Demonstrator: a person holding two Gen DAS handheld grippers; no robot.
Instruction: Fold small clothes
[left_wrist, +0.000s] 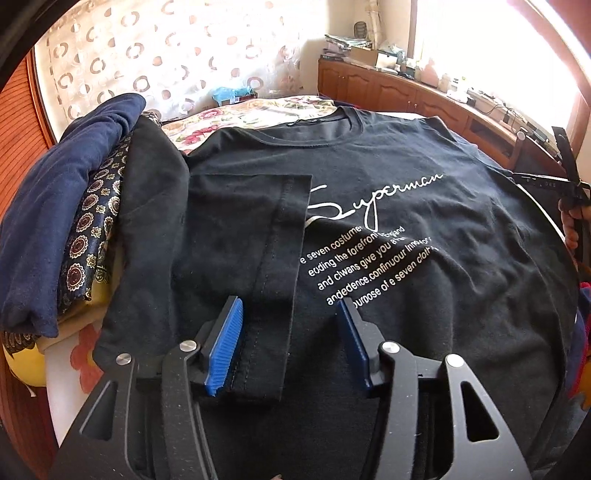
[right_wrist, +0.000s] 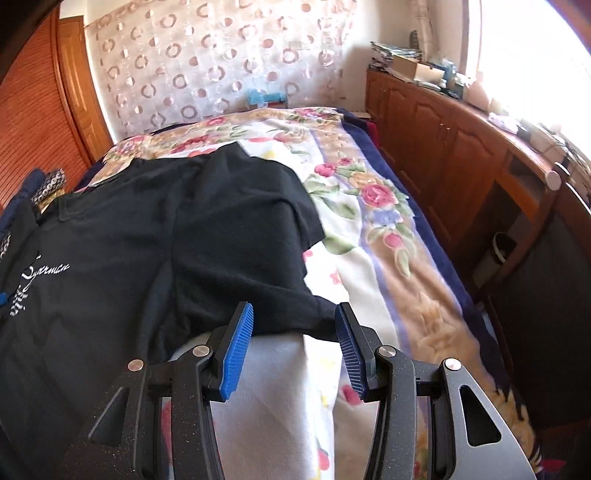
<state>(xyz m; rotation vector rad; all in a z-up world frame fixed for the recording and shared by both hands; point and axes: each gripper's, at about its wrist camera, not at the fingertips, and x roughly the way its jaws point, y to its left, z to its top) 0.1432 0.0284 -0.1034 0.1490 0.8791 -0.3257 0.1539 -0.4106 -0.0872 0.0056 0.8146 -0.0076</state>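
Observation:
A black T-shirt (left_wrist: 424, 258) with white "Superman" lettering lies flat on the bed, neck at the far end. Its left side and sleeve (left_wrist: 243, 229) are folded inward over the chest. My left gripper (left_wrist: 290, 332) hovers open over the near end of that folded strip, whose edge runs between the blue pads (left_wrist: 225, 347) without being pinched. In the right wrist view the same shirt (right_wrist: 129, 258) fills the left half, with its right sleeve (right_wrist: 266, 206) spread on the blanket. My right gripper (right_wrist: 294, 332) is open, and the shirt's side edge (right_wrist: 314, 314) lies between its fingertips.
Folded clothes are piled at the left: a navy garment (left_wrist: 55, 221) on a patterned cloth (left_wrist: 96, 229). A floral blanket (right_wrist: 369, 229) covers the bed. Wooden cabinets (right_wrist: 443, 147) line the right wall under a bright window. A hand (left_wrist: 570, 229) shows at the right edge.

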